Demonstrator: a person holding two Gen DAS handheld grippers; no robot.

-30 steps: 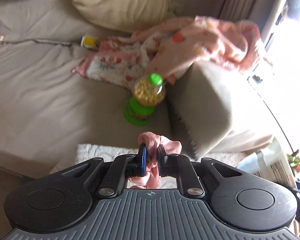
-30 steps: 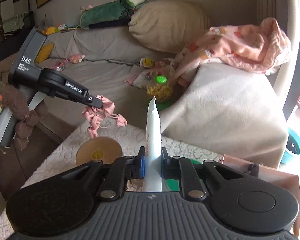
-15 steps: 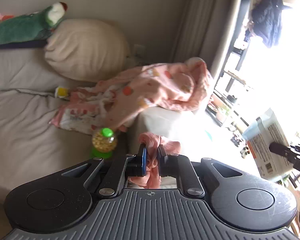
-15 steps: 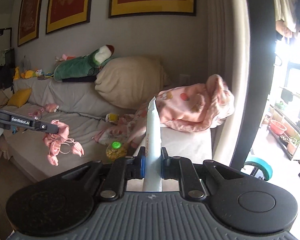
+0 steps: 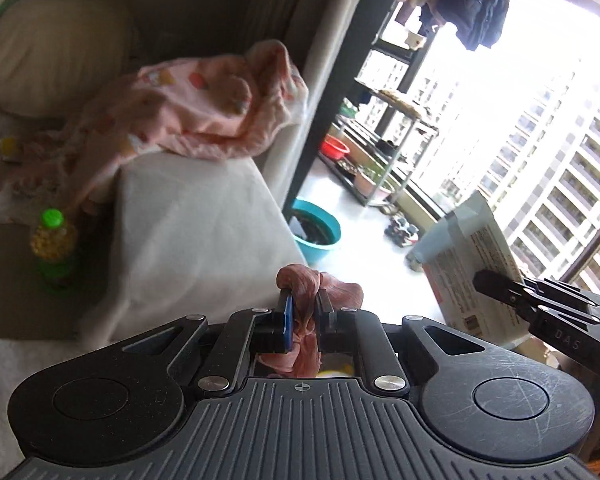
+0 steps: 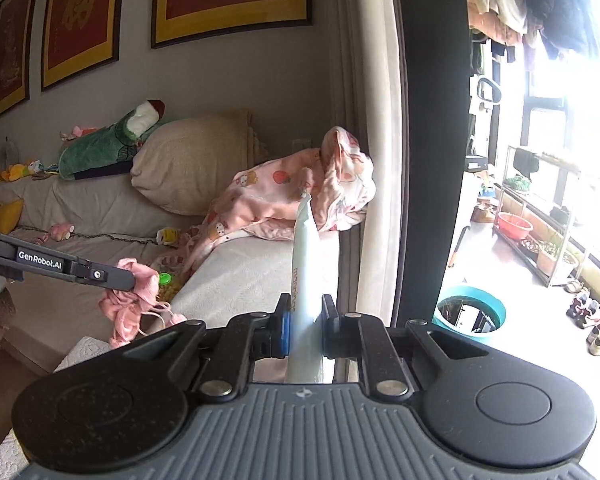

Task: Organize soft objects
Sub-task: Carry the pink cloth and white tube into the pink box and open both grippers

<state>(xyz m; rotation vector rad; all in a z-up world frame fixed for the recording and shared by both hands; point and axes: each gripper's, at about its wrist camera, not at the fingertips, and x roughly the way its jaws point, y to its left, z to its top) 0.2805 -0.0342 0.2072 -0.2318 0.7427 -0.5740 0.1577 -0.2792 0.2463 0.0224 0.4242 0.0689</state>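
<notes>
My left gripper (image 5: pixel 305 300) is shut on a small pink cloth garment (image 5: pixel 324 286), held in the air beside the sofa arm; the garment also hangs from it in the right wrist view (image 6: pixel 130 304). My right gripper (image 6: pixel 304 312) is shut on a flat light-blue and white soft packet (image 6: pixel 305 256), seen edge-on; the packet (image 5: pixel 466 256) shows with printed text at the right of the left wrist view. A pink patterned blanket (image 6: pixel 292 196) lies crumpled over the grey sofa (image 6: pixel 244 268).
A beige pillow (image 6: pixel 192 164) and a green plush toy (image 6: pixel 108 144) lie on the sofa back. A green-capped jar of yellow bits (image 5: pixel 54 240) stands on the seat. A teal basin (image 6: pixel 470 312) sits on the floor by the dark door frame (image 6: pixel 432 120).
Both grippers have swung right and upward, away from the low table, with their loads still held. The view now takes in the sofa arm, balcony door and window.
</notes>
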